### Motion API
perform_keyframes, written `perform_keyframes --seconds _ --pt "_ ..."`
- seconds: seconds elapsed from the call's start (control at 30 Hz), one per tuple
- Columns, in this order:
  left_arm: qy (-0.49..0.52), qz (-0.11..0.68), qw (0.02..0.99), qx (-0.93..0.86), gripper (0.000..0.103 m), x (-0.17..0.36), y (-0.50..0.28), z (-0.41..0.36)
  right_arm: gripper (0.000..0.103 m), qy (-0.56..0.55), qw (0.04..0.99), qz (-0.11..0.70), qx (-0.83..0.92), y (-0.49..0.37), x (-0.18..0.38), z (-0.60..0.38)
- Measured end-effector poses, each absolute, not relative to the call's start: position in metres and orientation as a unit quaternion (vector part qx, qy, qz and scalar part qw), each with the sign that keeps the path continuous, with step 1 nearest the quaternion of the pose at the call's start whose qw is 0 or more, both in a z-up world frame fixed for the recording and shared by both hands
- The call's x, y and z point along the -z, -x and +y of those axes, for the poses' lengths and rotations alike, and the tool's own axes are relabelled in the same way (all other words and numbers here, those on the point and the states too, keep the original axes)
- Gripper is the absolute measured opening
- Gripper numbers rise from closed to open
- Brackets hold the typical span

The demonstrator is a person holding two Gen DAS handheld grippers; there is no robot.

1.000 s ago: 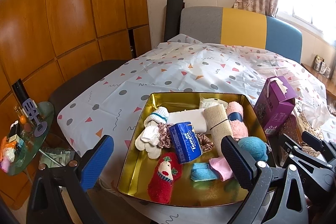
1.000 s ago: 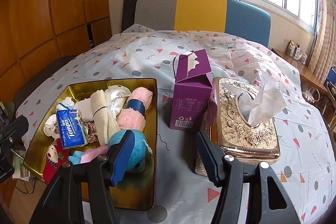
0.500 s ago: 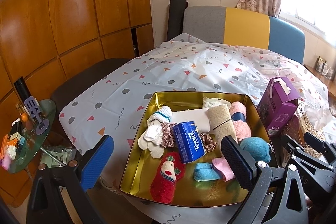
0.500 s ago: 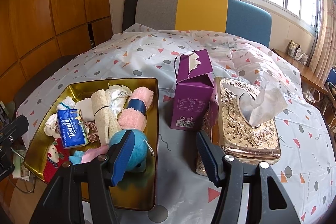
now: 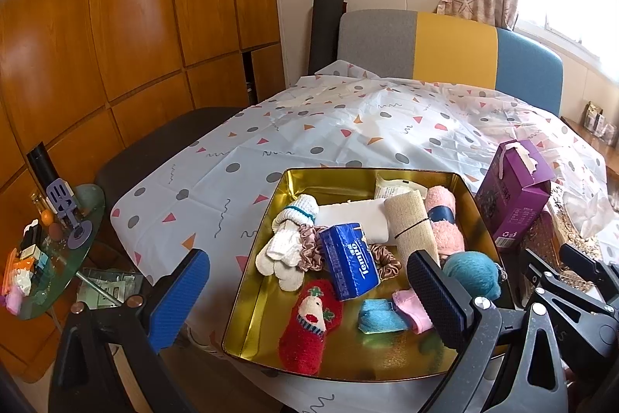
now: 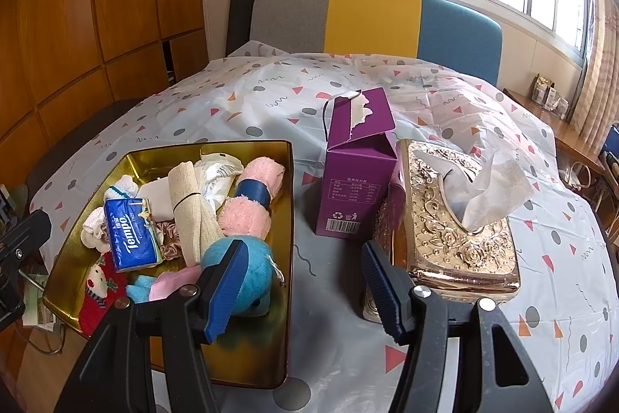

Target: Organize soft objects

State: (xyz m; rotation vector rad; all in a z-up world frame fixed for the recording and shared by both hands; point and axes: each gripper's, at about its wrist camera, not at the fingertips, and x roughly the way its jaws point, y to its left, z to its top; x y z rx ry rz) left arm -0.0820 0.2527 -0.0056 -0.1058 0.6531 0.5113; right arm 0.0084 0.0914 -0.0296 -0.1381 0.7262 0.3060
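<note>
A gold tray (image 5: 309, 177) (image 6: 288, 219) at the table's near edge holds several soft things: a red Christmas sock (image 5: 309, 324), a blue Tempo tissue pack (image 5: 350, 260) (image 6: 131, 235), white socks (image 5: 286, 250), a beige cloth roll (image 5: 412, 223) (image 6: 189, 215), a pink towel roll (image 6: 251, 200) and a teal plush ball (image 5: 474, 273) (image 6: 251, 269). My left gripper (image 5: 305, 297) is open and empty above the tray's near side. My right gripper (image 6: 301, 289) is open and empty, just right of the tray.
A purple carton (image 6: 358, 173) and a gold tissue box (image 6: 456, 219) stand right of the tray on the patterned tablecloth (image 6: 271, 95). A glass side table (image 5: 46, 250) with clutter is at the left. A sofa back (image 6: 371, 14) lies beyond.
The left gripper's view has drifted slightly left and back, so the tray sits a little further right. The right gripper has barely moved. Both stay open.
</note>
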Motion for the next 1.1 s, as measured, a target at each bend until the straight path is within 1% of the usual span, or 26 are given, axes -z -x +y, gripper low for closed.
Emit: perform_keyframes --seconds 1.1 --pt "0.056 0.318 0.913 -0.249 0.103 0.0052 0.0840 0.2559 0.062 0.070 0.920 0.356 -0.150 -0.0076 0.0328 0.0928"
